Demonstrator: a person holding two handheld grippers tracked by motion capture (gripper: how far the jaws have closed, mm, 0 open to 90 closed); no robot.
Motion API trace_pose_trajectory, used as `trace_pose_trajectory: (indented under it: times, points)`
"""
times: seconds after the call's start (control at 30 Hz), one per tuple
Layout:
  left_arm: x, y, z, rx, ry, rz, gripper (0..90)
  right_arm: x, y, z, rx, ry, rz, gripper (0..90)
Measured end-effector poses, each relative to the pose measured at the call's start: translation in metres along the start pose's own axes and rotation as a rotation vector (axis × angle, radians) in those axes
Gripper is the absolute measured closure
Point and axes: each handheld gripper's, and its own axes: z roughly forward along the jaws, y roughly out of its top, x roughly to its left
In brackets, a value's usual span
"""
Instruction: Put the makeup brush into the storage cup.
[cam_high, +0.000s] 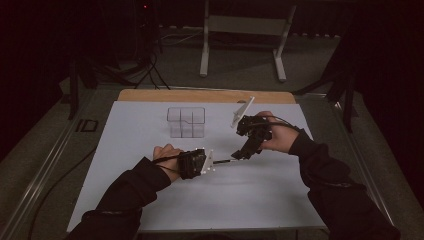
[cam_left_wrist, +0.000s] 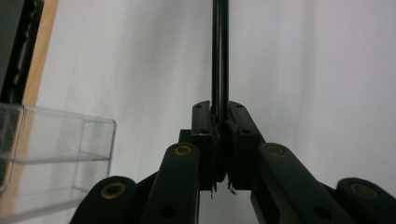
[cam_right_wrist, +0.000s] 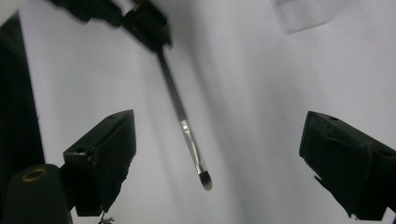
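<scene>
A thin dark makeup brush (cam_high: 227, 160) is clamped by its handle in my left gripper (cam_high: 214, 162), which is shut on it just above the white table sheet. In the left gripper view the handle (cam_left_wrist: 219, 56) runs straight out from the closed gripper (cam_left_wrist: 219, 122). My right gripper (cam_high: 242, 154) hovers over the brush's far end, its jaws wide apart. In the right gripper view the brush (cam_right_wrist: 187, 130), with a silver ferrule and small bristle tip, lies between and below the open gripper (cam_right_wrist: 217, 156), touching neither jaw. The left gripper (cam_right_wrist: 149, 23) shows at the top of that view.
A clear plastic compartment organiser (cam_high: 186, 122) stands on the white sheet (cam_high: 150, 200) behind the hands; it also appears as a clear box (cam_left_wrist: 56, 158) beside the left gripper. A wooden table edge (cam_high: 200, 95) runs along the back. A metal stand (cam_high: 245, 40) and cables sit on the floor beyond.
</scene>
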Motion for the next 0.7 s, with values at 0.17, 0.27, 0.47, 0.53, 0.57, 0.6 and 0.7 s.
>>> trace_pose_trajectory:
  times: [0.17,0.27,0.47,0.53,0.57,0.6,0.7]
  points:
    - [-0.001,-0.005,-0.008,-0.025,-0.029,-0.066,85.2,0.005,-0.005,-0.017,-0.148,-0.069,0.031,11.0]
    - [-0.001,-0.009,-0.015,-0.053,-0.044,-0.115,85.2,0.01,-0.01,-0.022,-0.231,-0.081,0.03,11.0]
    - [0.001,-0.018,-0.025,-0.111,-0.08,-0.243,85.2,0.017,-0.021,-0.033,-0.349,-0.13,0.053,11.7]
    - [0.0,-0.021,-0.026,-0.128,-0.084,-0.273,85.2,0.02,-0.024,-0.036,-0.383,-0.165,0.063,11.1]
    - [0.0,-0.023,-0.027,-0.137,-0.085,-0.297,85.2,0.021,-0.024,-0.037,-0.392,-0.175,0.067,11.1]
    - [-0.001,-0.025,-0.029,-0.157,-0.098,-0.318,85.2,0.022,-0.025,-0.038,-0.411,-0.183,0.068,11.1]
    - [-0.001,-0.03,-0.032,-0.193,-0.1,-0.377,85.2,0.025,-0.028,-0.04,-0.455,-0.221,0.075,11.1]
